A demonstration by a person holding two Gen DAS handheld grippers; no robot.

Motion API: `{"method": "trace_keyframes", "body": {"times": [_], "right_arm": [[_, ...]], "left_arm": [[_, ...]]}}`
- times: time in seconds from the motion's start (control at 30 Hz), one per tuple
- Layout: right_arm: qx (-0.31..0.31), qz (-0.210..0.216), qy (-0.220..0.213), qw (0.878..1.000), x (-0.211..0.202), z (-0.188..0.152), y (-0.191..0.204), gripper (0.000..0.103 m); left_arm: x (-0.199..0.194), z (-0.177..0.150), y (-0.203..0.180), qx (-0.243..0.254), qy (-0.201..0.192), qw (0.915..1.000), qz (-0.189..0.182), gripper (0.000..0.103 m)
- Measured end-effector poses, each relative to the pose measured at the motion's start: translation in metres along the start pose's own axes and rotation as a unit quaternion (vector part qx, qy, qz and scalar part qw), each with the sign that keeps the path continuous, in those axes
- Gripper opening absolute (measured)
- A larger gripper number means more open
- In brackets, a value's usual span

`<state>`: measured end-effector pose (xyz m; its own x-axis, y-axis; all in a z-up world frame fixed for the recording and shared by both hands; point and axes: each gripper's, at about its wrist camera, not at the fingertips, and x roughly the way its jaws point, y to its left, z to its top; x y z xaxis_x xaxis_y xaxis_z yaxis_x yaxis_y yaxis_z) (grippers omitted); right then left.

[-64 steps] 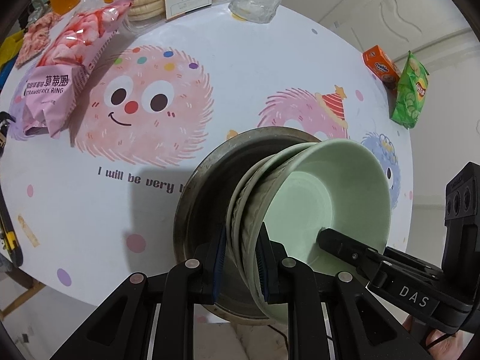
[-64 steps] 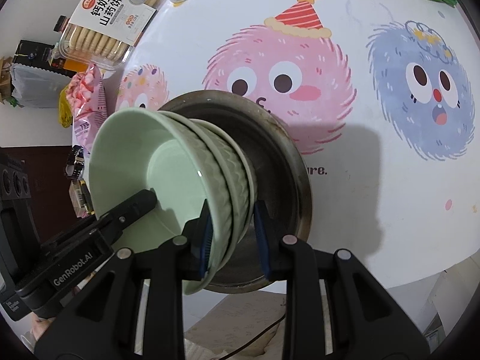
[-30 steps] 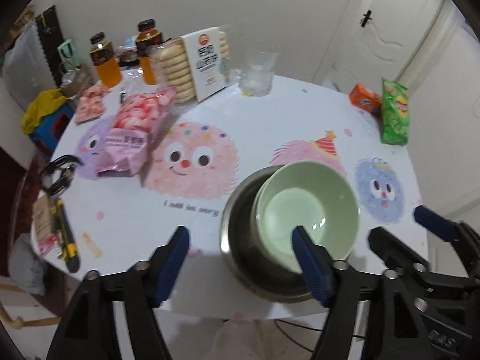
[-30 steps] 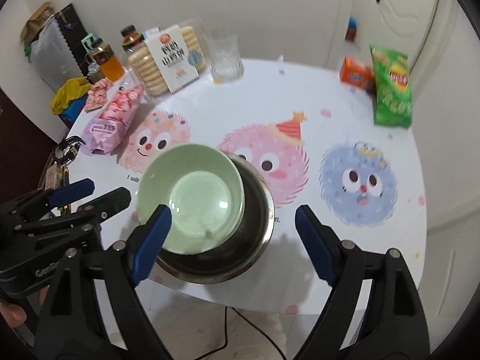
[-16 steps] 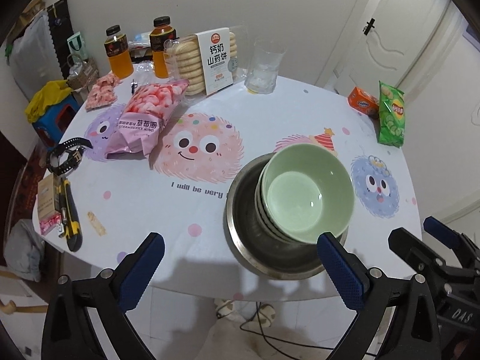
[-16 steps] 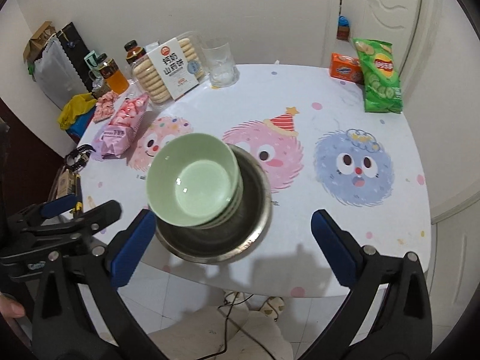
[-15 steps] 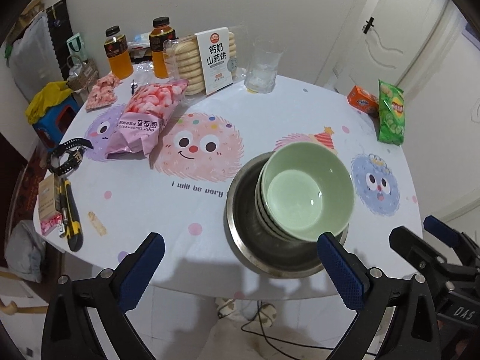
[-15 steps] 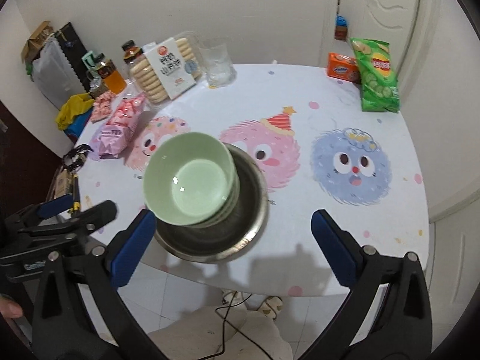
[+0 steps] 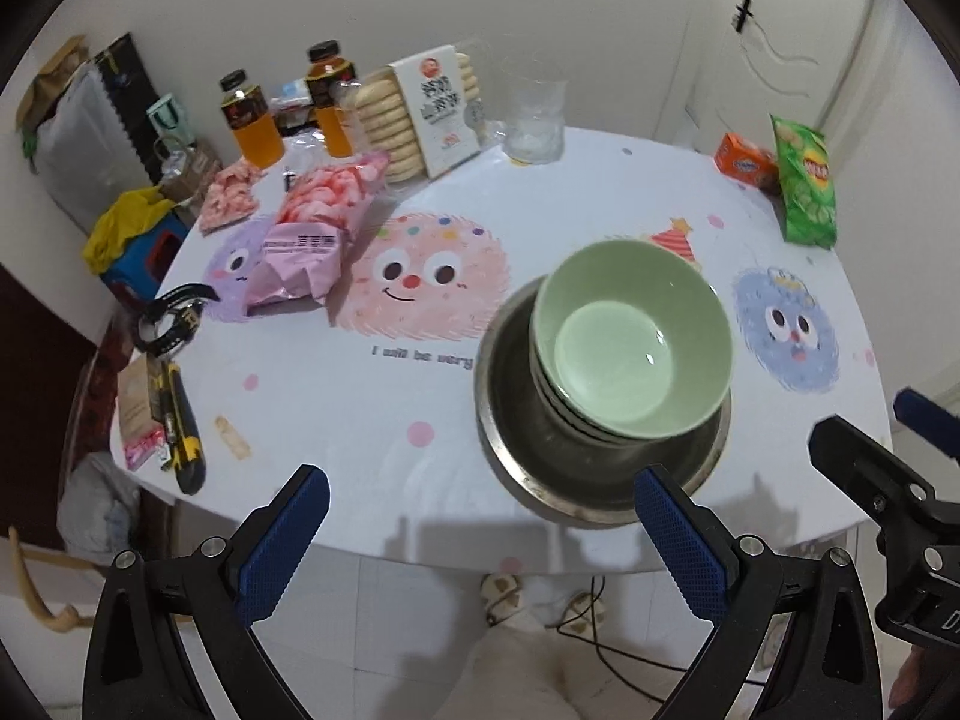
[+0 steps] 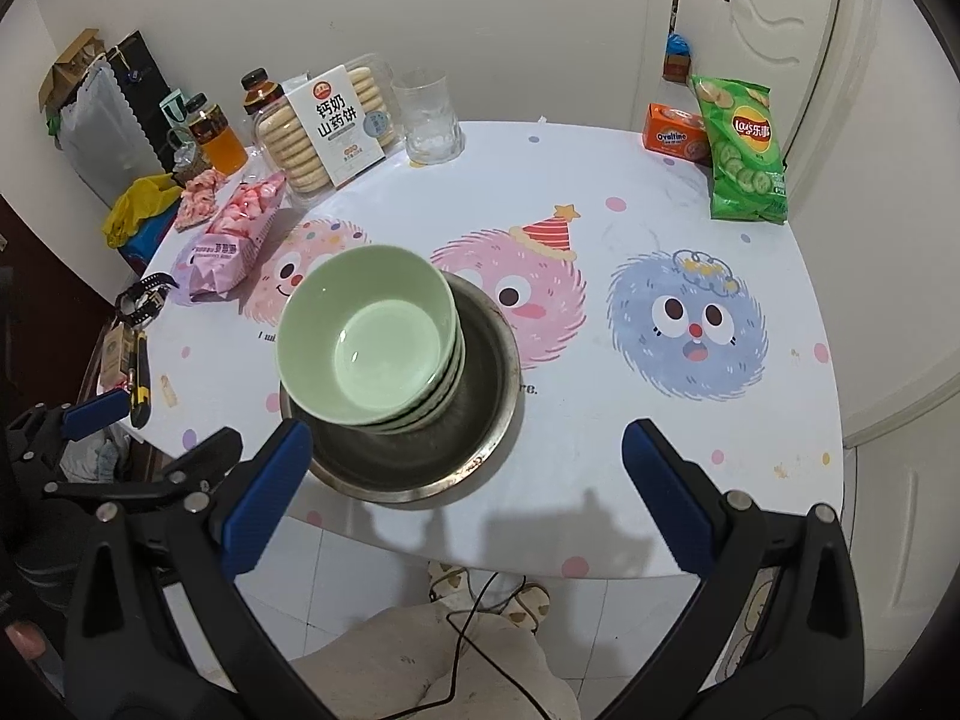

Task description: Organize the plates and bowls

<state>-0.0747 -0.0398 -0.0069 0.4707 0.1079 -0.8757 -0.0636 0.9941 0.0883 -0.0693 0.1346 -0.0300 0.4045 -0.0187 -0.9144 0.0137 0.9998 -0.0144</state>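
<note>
The stack of green bowls [image 9: 633, 339] sits nested inside the metal basin [image 9: 516, 420], which rests on the round bench [image 9: 372, 408] close to its near edge, and both grippers hang back over that edge, looking down on it from above. The left gripper [image 9: 480, 540] has its jaws spread as wide as they go, with nothing between them; in its view the stack lies ahead and to the right, almost over its right-hand finger. The right gripper [image 10: 465, 492] is equally wide apart and empty, and in its view the bowls [image 10: 366, 333] lie ahead and to the left, above its left-hand finger, with the basin [image 10: 480, 420] rim just past that fingertip. So the stack lies between the two grippers, about equally near to each; neither touches it. The bowls are round with no long axis, though the stack leans off-centre in the basin, toward the left gripper's side. The stacking looks done from here.
</note>
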Motion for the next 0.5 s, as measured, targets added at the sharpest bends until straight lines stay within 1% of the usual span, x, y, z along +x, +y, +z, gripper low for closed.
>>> {"method": "trace_keyframes", "body": {"times": [0.07,0.23,0.33,0.5], "right_arm": [[0.001,0.001,-0.001,1.0,-0.0008,-0.0003,-0.0008,0.103],[0.002,0.001,0.0,1.0,-0.0019,-0.0015,-0.002,0.103],[0.002,0.001,-0.001,1.0,-0.0022,-0.0017,-0.0024,0.103],[0.004,0.001,0.0,1.0,-0.0023,-0.0021,-0.0038,0.103]], "left_arm": [[-0.0023,0.0001,0.0021,-0.005,-0.005,1.0,0.002,0.103],[-0.0049,0.0017,0.0036,-0.012,-0.008,0.9998,-0.014,0.103],[-0.0079,0.0013,0.0036,-0.014,-0.014,0.9998,-0.004,0.103],[-0.0098,0.0009,0.0063,-0.021,-0.017,0.9996,-0.012,0.103]]}}
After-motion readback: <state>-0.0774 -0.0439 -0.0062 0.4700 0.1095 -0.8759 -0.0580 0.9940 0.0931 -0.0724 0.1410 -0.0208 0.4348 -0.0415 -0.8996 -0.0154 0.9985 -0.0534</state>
